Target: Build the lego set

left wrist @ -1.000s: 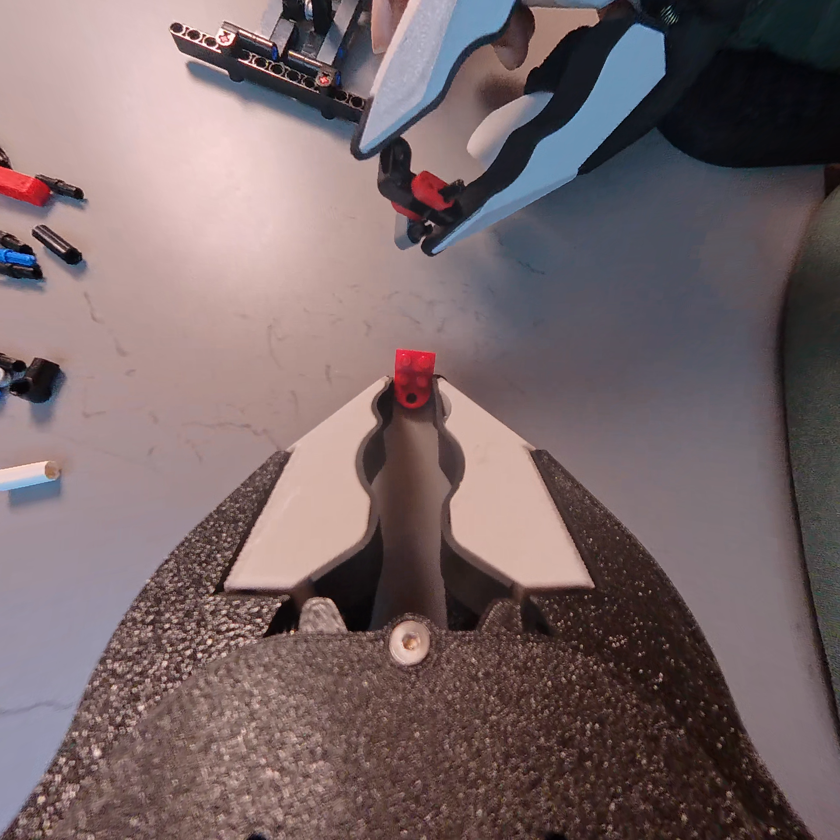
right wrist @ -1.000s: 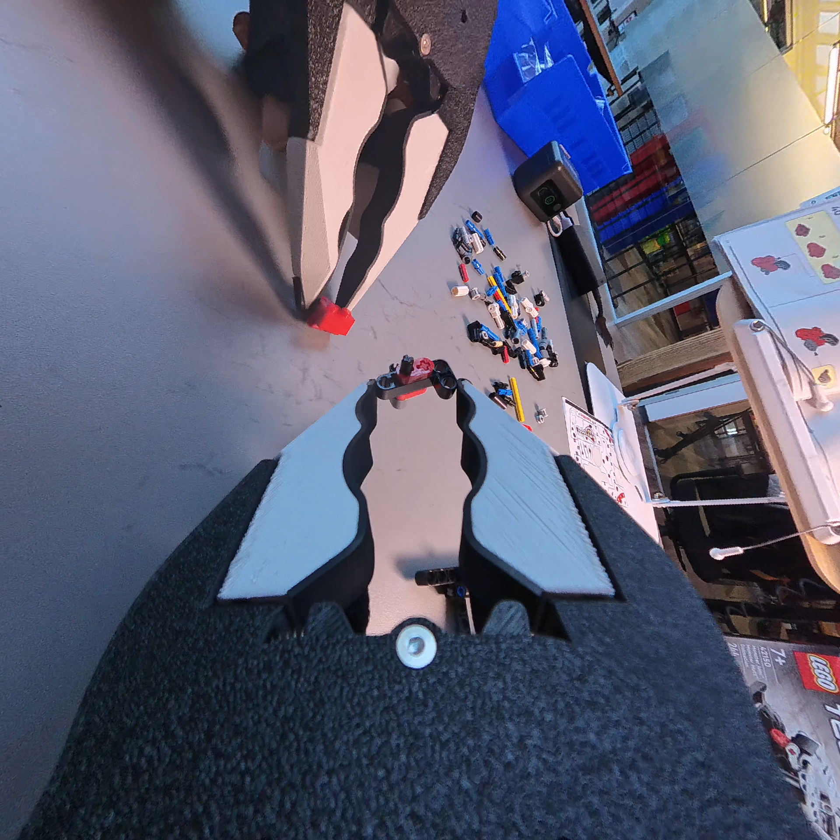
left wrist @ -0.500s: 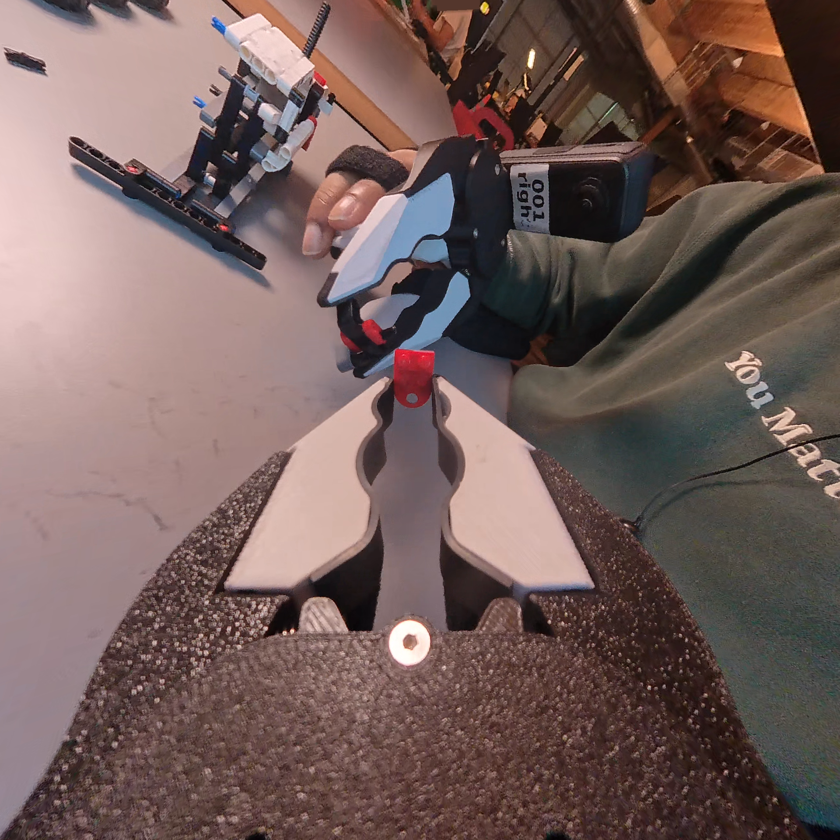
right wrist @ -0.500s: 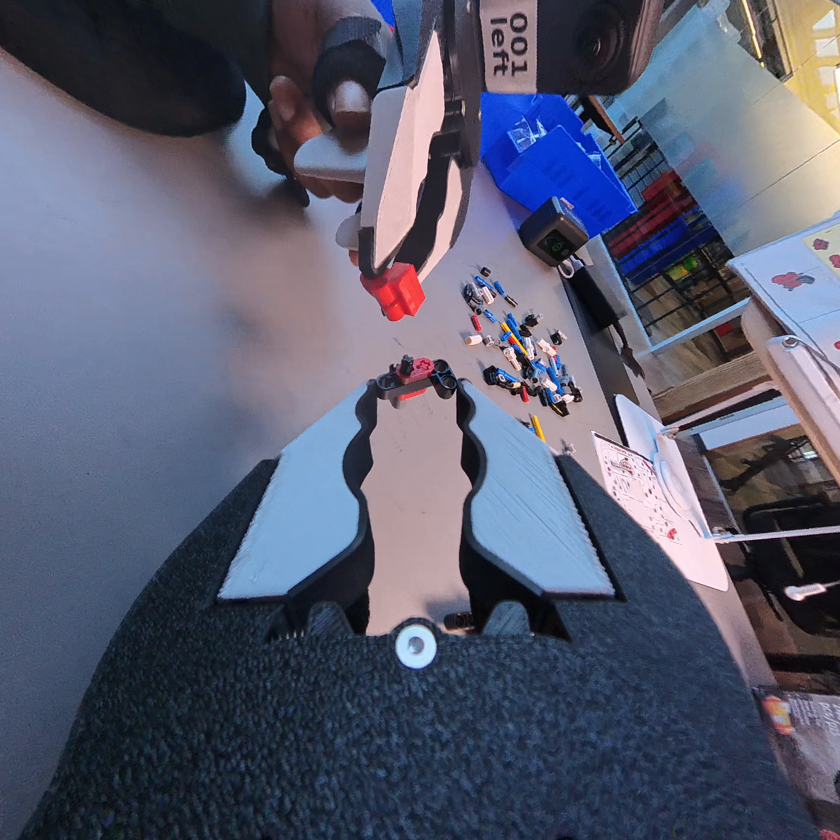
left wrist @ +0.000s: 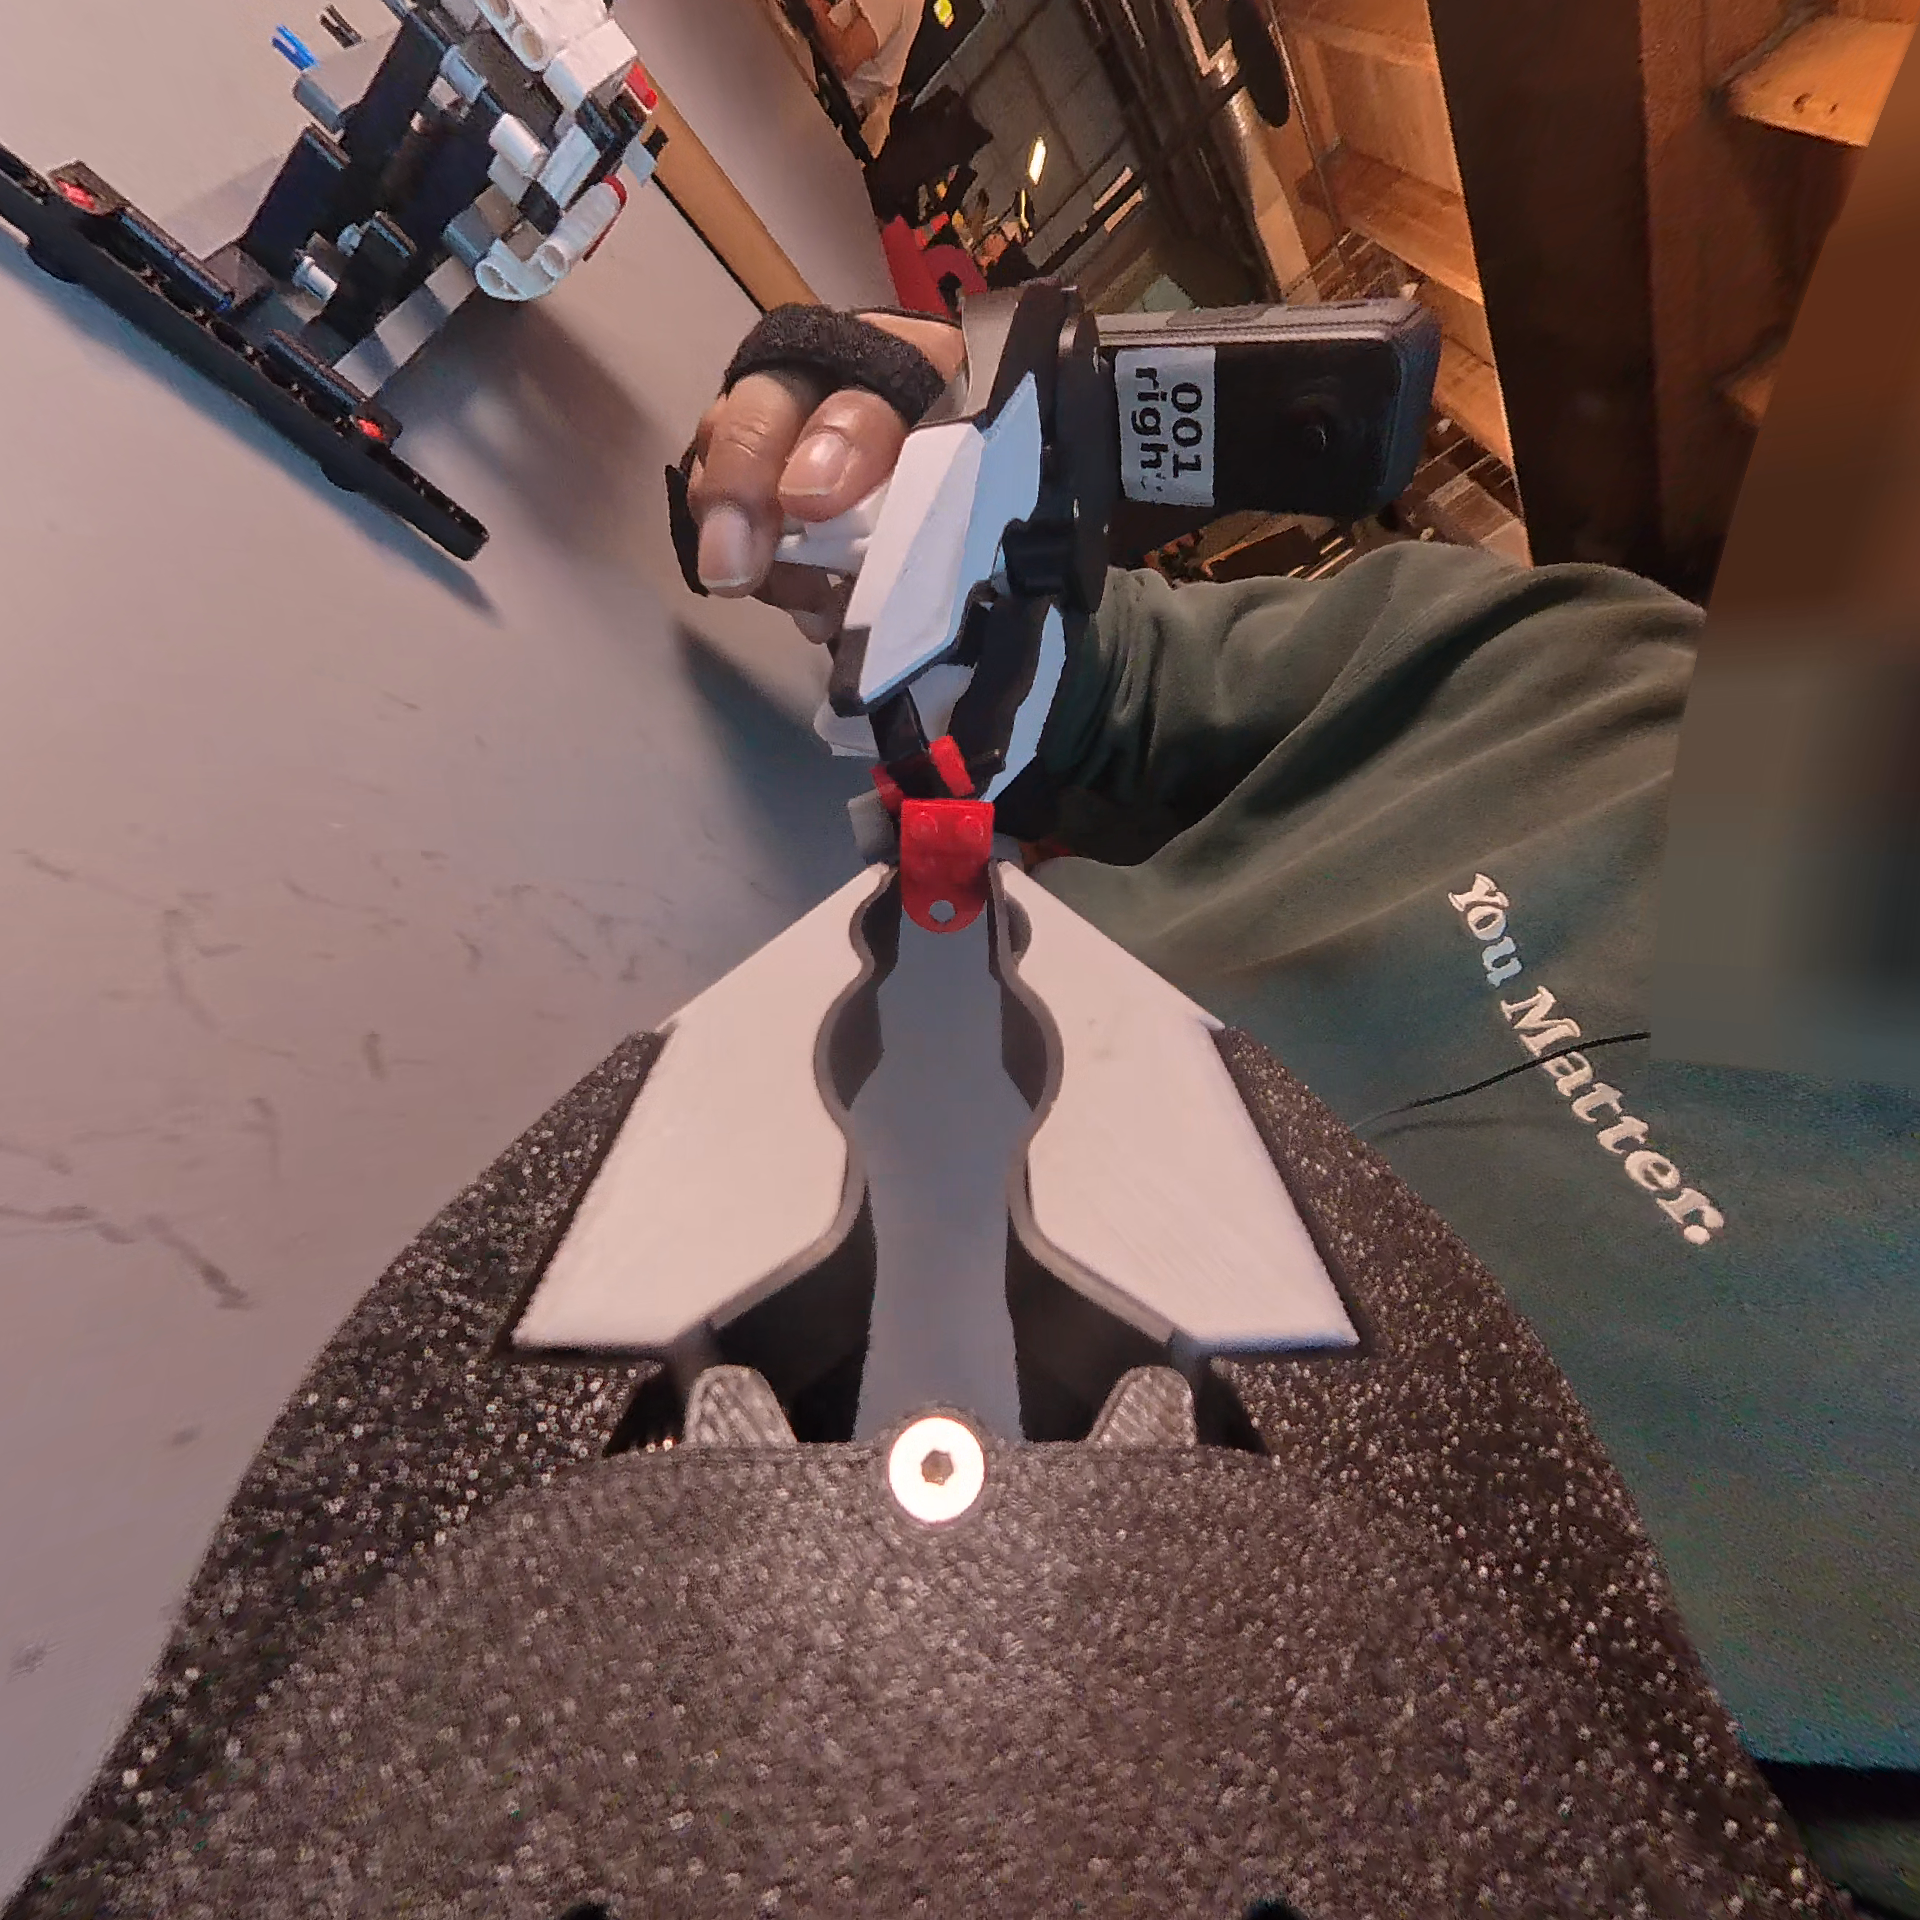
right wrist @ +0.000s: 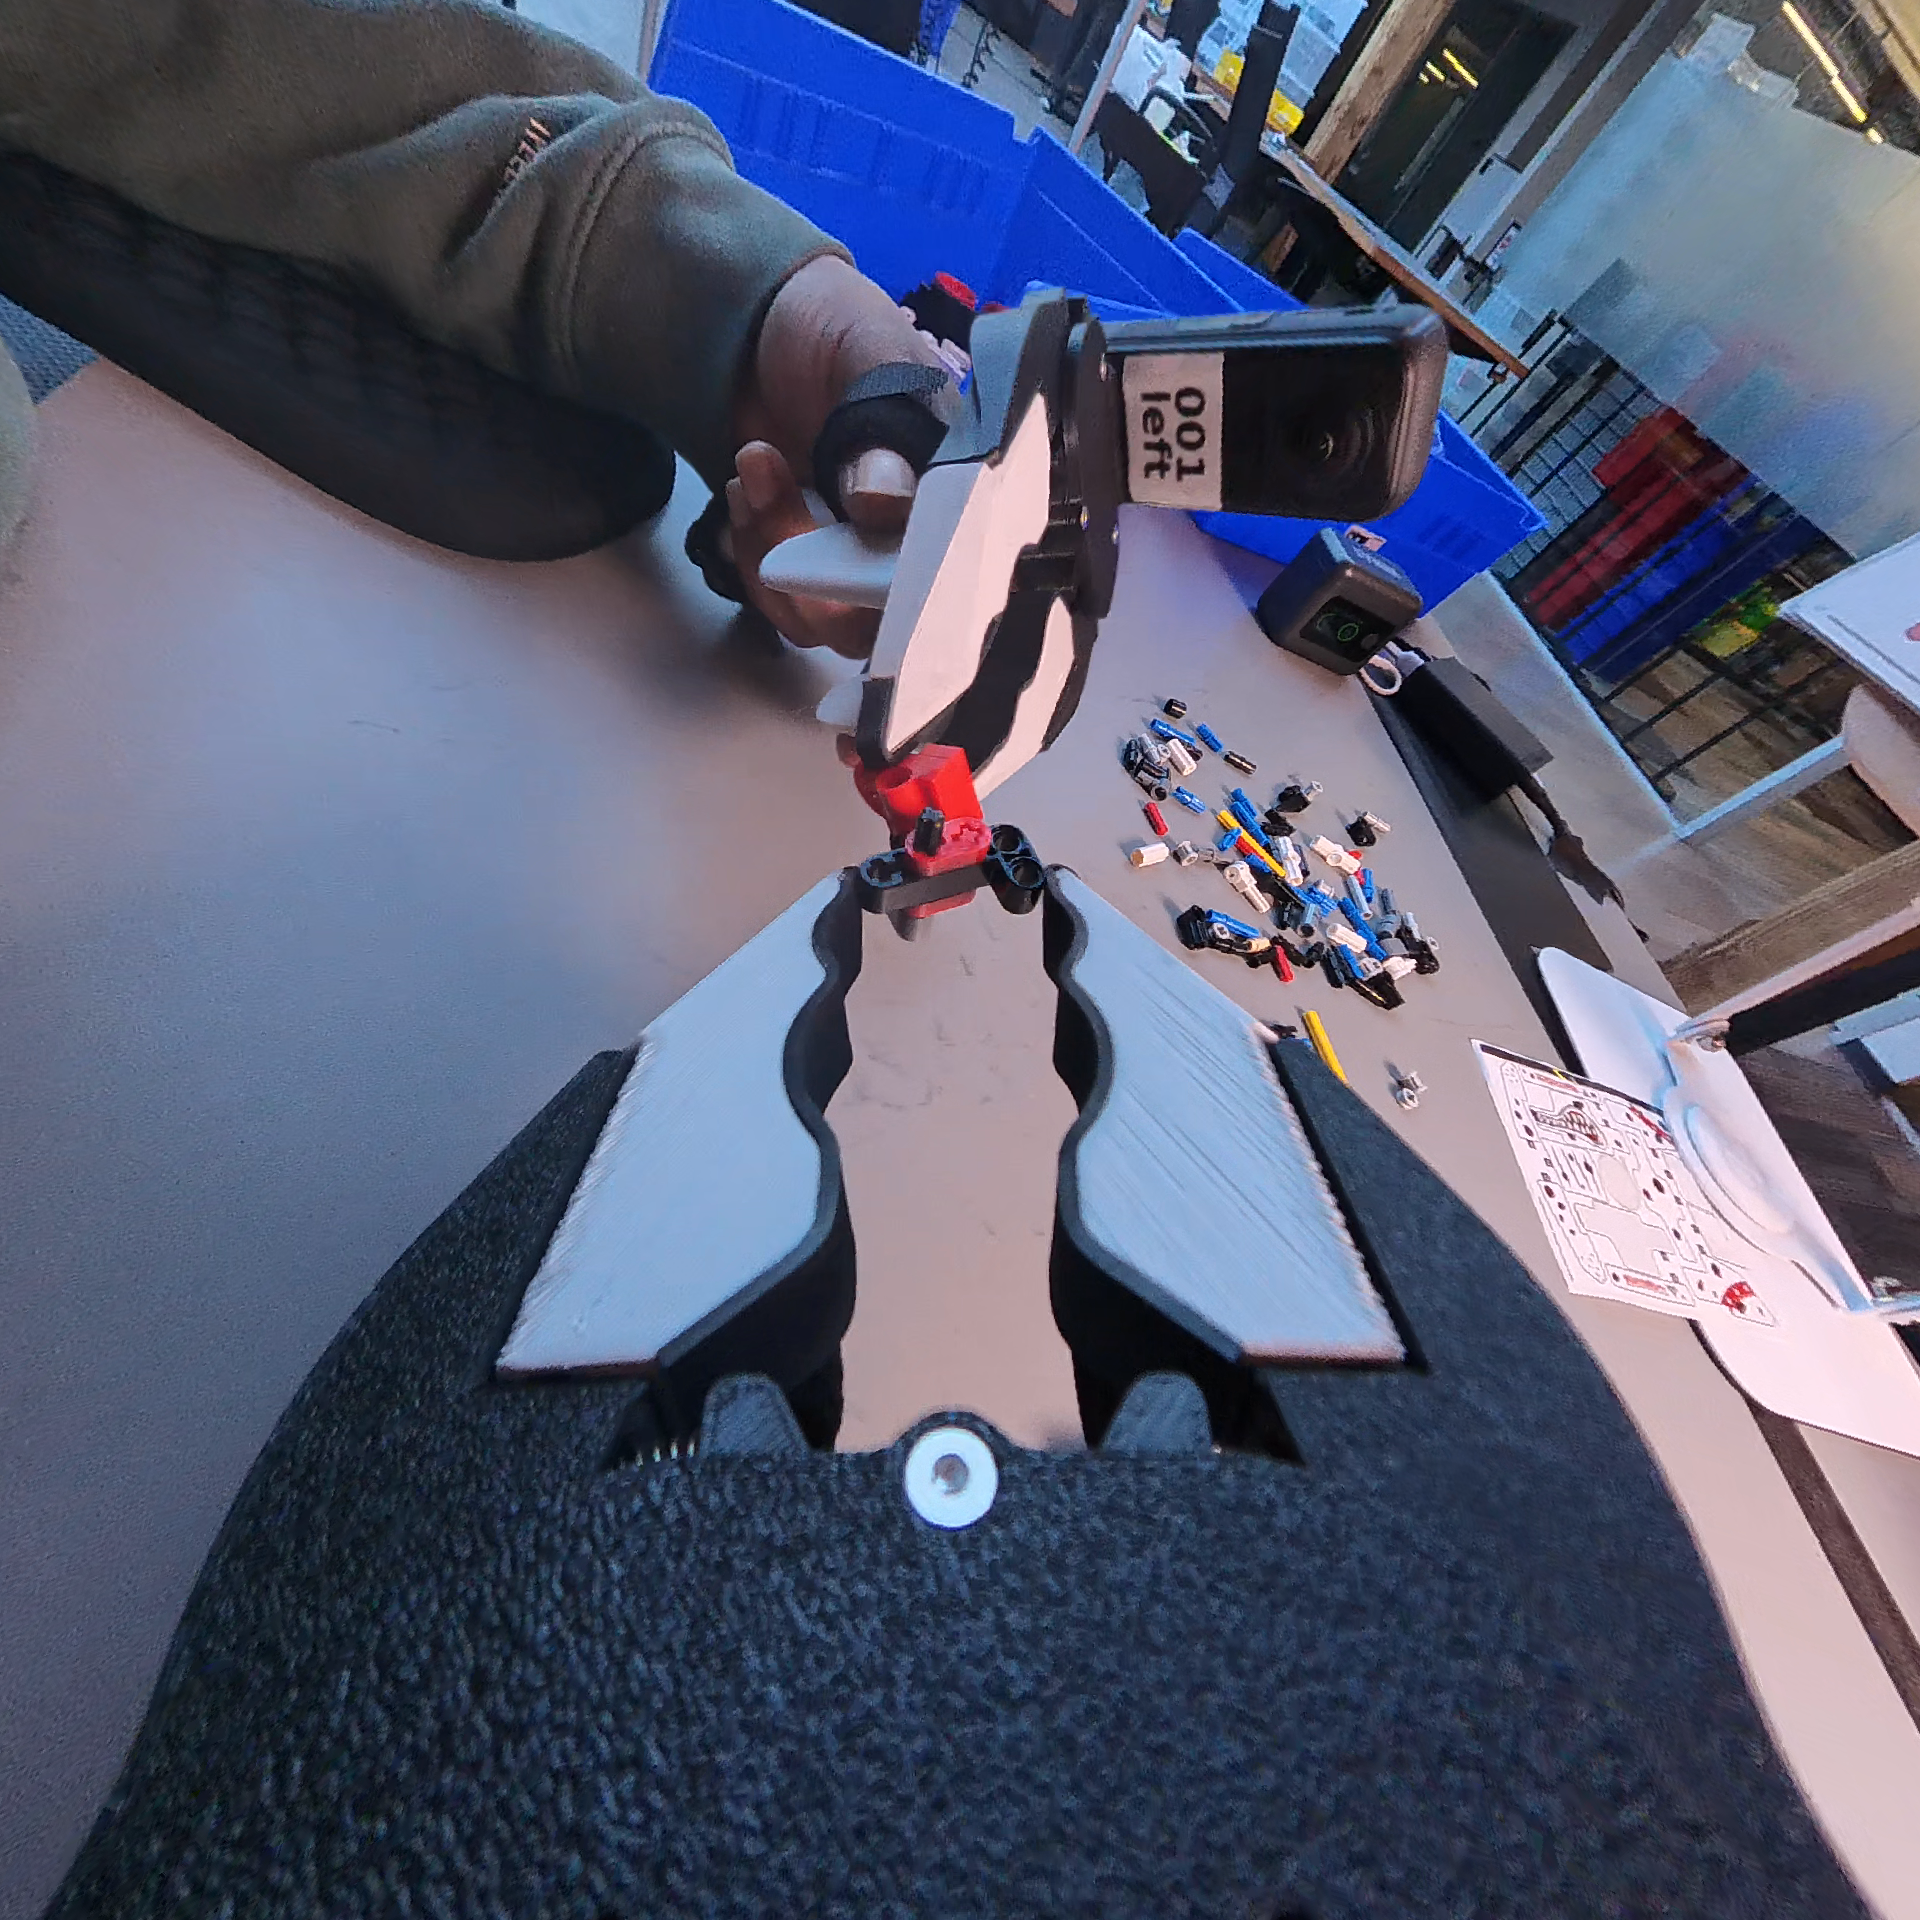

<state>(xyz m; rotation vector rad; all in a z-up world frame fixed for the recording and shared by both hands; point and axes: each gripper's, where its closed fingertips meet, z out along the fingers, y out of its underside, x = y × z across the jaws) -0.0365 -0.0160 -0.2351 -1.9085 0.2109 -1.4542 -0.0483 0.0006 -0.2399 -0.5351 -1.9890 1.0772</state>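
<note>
Red meets red at the centre of both wrist views: the left gripper [left wrist: 940, 883] is clamped on a small red studded bracket [left wrist: 941, 860], held against the black-and-red pin assembly [right wrist: 940, 864] pinched in the right gripper [right wrist: 948, 894], both lifted off the grey bench [right wrist: 312, 831]. I'd judge this a mating step; next comes careful alignment and a firm push. Loose pieces [right wrist: 1278, 862] lie at middle right, and the half-built model [left wrist: 416, 197] sits at upper left.

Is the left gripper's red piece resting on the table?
No, the red piece is held above the table between the left gripper fingers.
</note>
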